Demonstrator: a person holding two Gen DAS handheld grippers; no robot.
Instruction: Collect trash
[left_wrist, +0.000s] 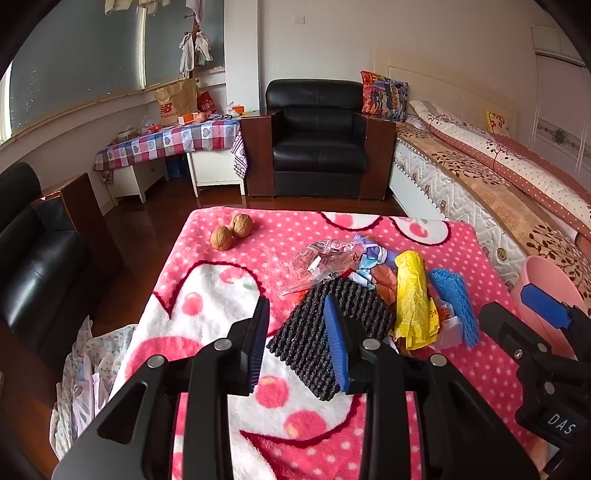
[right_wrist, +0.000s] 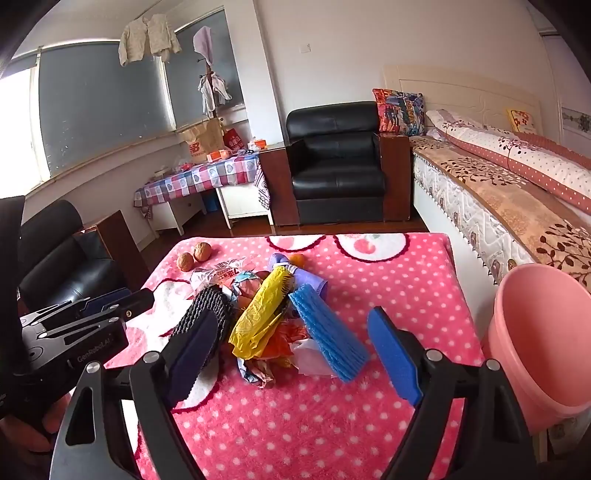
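A: Where's the trash?

B: One heap mid-blanket (right_wrist: 369, 424): dark ribbed mat (left_wrist: 332, 332), yellow bag (right_wrist: 262, 314), blue foam sheet (right_wrist: 328, 332), clear wrapper (left_wrist: 325, 258), crumpled bits under. Pink bin (right_wrist: 539, 332) sits at the blanket's right edge, near the heap.

A: Tongs?

B: Left gripper (left_wrist: 299, 343) spread, nothing pinched; its right pad lies over the mat in its own view, contact unclear. Right gripper (right_wrist: 295, 362) spread wide, empty, hovering in front of the foam & bag.

A: Best way imo?

B: Right takes the foam, it's nearest the bin. Bite an edge, lift clear before swinging so the bag doesn't drag. Leave the walnuts (left_wrist: 232, 230), prob not trash.

A: Can't see?

B: Bin bottom, what's under the heap, wrapper print unreadable
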